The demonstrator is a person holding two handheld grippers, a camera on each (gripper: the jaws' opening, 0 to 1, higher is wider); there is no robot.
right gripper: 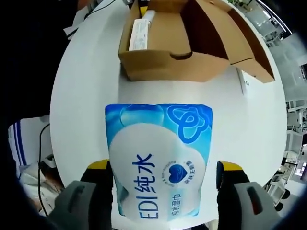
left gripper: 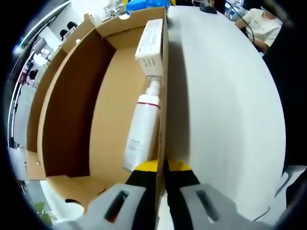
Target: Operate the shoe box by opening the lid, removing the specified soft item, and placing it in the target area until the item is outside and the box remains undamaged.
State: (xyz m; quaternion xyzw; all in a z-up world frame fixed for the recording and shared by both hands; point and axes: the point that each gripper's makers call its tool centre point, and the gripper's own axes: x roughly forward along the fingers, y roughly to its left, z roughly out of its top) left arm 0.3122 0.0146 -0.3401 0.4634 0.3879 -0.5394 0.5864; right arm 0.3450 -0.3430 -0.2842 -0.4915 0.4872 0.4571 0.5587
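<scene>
**Wet-wipe pack outside the opened shoe box**

Right gripper [right gripper: 160, 184]: jaws spread wide beside the blue wipes pack [right gripper: 158, 158], which lies on the white table [right gripper: 81, 96] just before the shoe box [right gripper: 168, 67]; contact seems absent. The pack looks soft, light and slippery; grip its flanks. Left gripper [left gripper: 162, 167]: jaws pinch the box wall; a white bottle [left gripper: 142, 127] and carton [left gripper: 149, 43] lie inside.
</scene>
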